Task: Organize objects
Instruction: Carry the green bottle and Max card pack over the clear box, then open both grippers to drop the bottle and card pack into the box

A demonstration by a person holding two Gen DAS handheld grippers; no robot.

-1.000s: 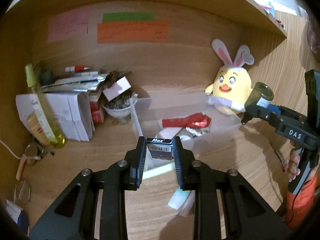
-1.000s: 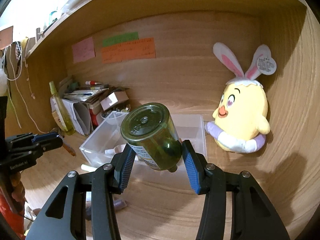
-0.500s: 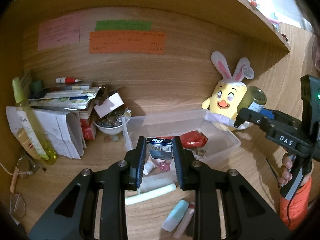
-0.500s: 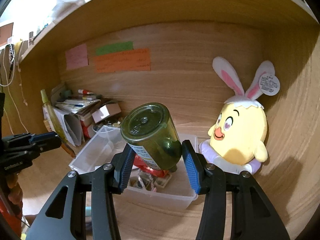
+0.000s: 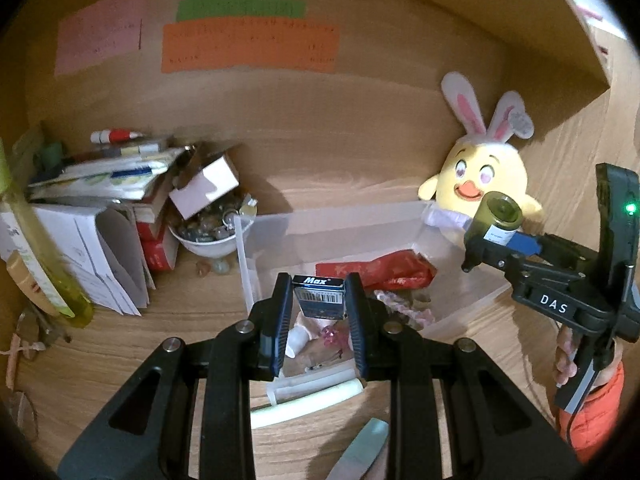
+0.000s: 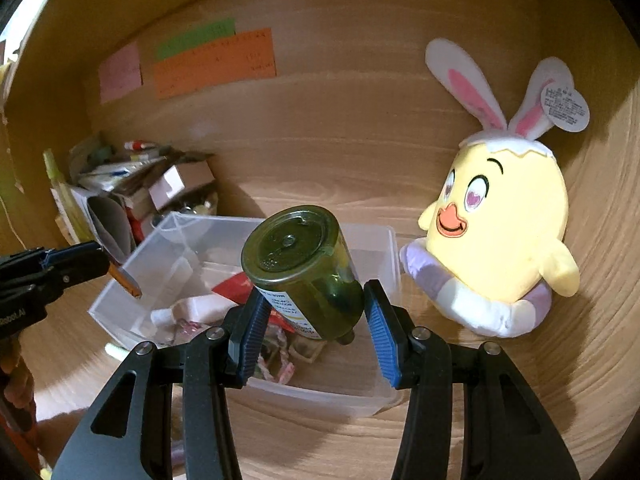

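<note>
My left gripper (image 5: 319,298) is shut on a small dark box marked "Max" (image 5: 320,300), held over the near left end of a clear plastic bin (image 5: 472,304). The bin holds a red packet (image 5: 376,272) and several small bits. My right gripper (image 6: 316,320) is shut on a green bottle (image 6: 304,264), tilted with its flat base facing the camera, above the bin's (image 6: 392,264) near right part. In the left wrist view the right gripper (image 5: 492,240) and its bottle (image 5: 498,216) hang at the bin's right end. The left gripper (image 6: 80,264) shows at the left edge of the right wrist view.
A yellow plush chick with rabbit ears (image 6: 500,240) sits right of the bin against the wooden back wall. On the left stand stacked papers and books (image 5: 100,184), a white bowl of small items (image 5: 208,236) and a yellow-green bottle (image 5: 48,264). A white tube (image 5: 308,400) lies in front.
Both grippers have moved forward and a little down toward the clear bin, each keeping its object. The bin and the plush chick now look closer in both views.
</note>
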